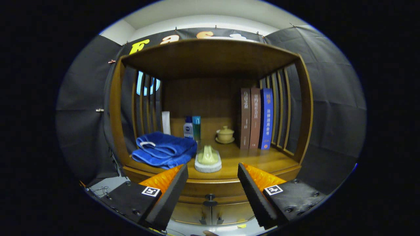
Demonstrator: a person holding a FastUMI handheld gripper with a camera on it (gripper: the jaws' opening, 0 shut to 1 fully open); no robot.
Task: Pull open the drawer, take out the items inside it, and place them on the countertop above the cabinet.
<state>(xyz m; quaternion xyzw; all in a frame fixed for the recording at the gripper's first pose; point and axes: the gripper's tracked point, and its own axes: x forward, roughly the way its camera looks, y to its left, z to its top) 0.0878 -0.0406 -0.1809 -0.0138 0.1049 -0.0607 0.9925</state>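
- Right now the gripper [212,170] hangs in front of a wooden cabinet [115,108], its two fingers [170,191] spread wide apart and holding nothing.
- Low between the fingers sits the drawer [210,191], closed, with a dark round knob [210,197] at its middle; what lies inside it cannot be seen.
- Below the drawer are two small doors [229,213], each with a little handle near the centre seam.
- Just beyond the fingertips runs the countertop [262,160], roofed by a wooden top and fenced by slatted sides.
- On the near left of the countertop lies a folded blue towel [162,149].
- Right beside the towel, near the front edge, rests a scrubbing brush [208,160] with a pale green handle and a white base.
- Farther back on the left stand a white tube [166,122], a small white bottle with a blue cap [188,127], and a teal bottle [196,127].
- A yellowish lidded cup on a saucer [225,134] sits toward the far middle.
- At the far right, three books [256,118] stand upright, two brown and one blue.
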